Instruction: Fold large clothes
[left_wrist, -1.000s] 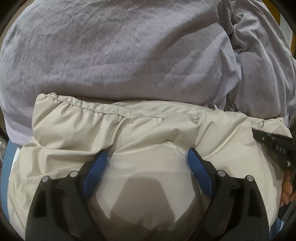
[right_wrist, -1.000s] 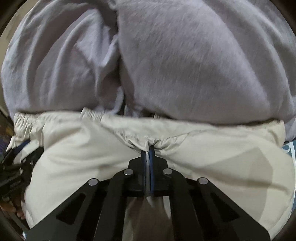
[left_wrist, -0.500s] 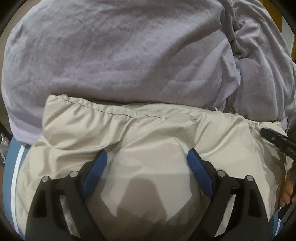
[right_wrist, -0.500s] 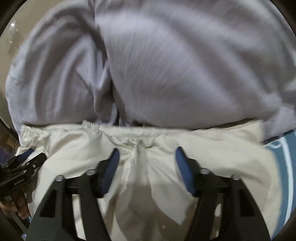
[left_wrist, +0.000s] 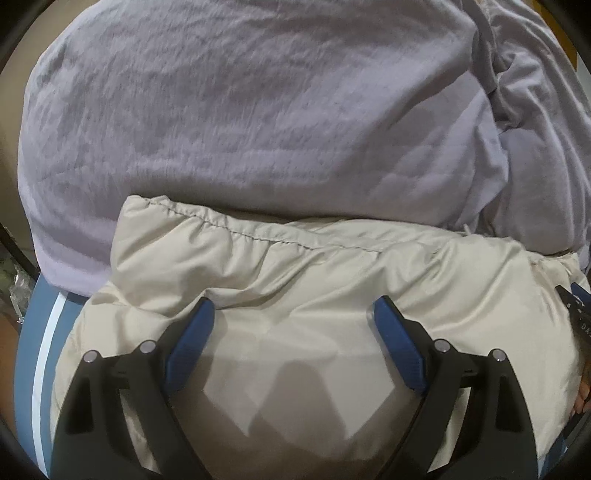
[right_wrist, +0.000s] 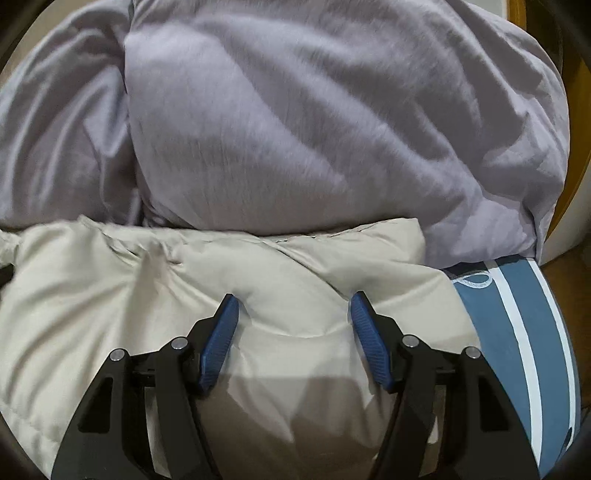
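A beige padded jacket (left_wrist: 295, 266) lies folded on the bed, its stitched hem running along the far side against a lilac duvet. My left gripper (left_wrist: 293, 314) stands wide open low over the jacket, with smooth fabric between its blue pads (left_wrist: 192, 343) and nothing pinched. In the right wrist view the same jacket (right_wrist: 110, 295) fills the lower left. My right gripper (right_wrist: 293, 310) is open too. Its fingers are sunk into the padding near the jacket's right corner, and a soft bulge rises between the pads (right_wrist: 221, 332) without being clamped.
A crumpled lilac duvet (left_wrist: 240, 110) (right_wrist: 314, 129) is heaped just behind the jacket. A blue sheet with white stripes (right_wrist: 517, 332) (left_wrist: 33, 332) shows at both sides. The other gripper's tip (left_wrist: 578, 314) and a hand (left_wrist: 583, 398) sit at the right edge. Wooden furniture (right_wrist: 576, 110) stands far right.
My right gripper has let go of the pinched hem, opened, and shifted right toward the jacket's corner, so the striped sheet now shows. The left gripper has stayed open and nearly still.
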